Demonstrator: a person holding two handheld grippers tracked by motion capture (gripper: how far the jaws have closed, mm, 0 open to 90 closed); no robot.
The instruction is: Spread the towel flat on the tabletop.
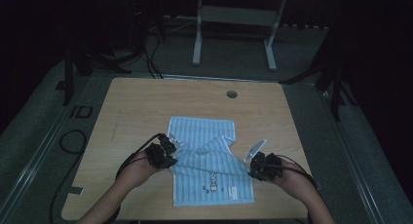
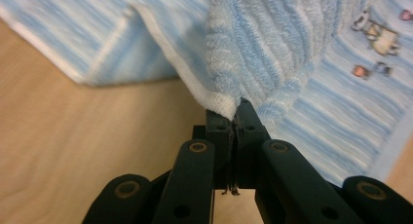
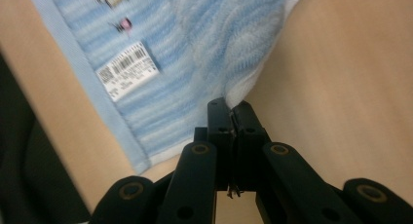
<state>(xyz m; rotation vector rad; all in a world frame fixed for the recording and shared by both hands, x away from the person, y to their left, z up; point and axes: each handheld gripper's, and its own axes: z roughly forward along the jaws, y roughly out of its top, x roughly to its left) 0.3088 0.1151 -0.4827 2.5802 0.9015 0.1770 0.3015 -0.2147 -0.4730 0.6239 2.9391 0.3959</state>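
Note:
A light blue striped towel [image 1: 209, 158] lies on the wooden table [image 1: 141, 107], with small embroidered figures [image 1: 213, 185] and a white barcode label [image 1: 233, 191] near its front edge. My left gripper [image 1: 171, 155] is shut on the towel's left side. In the left gripper view the jaws [image 2: 236, 109] pinch a white-hemmed fold of terry cloth [image 2: 263, 44] that rises above them. My right gripper [image 1: 251, 169] is shut on the towel's right side. In the right gripper view the jaws [image 3: 233, 109] clamp a cloth corner [image 3: 219, 48], with the label [image 3: 127, 70] lying flat at the left.
A round cable hole [image 1: 232, 94] sits near the table's far edge. A white table frame [image 1: 234, 19] stands on the floor behind, and a black cable [image 1: 73, 141] loops on the floor at the left. Bare wood surrounds the towel.

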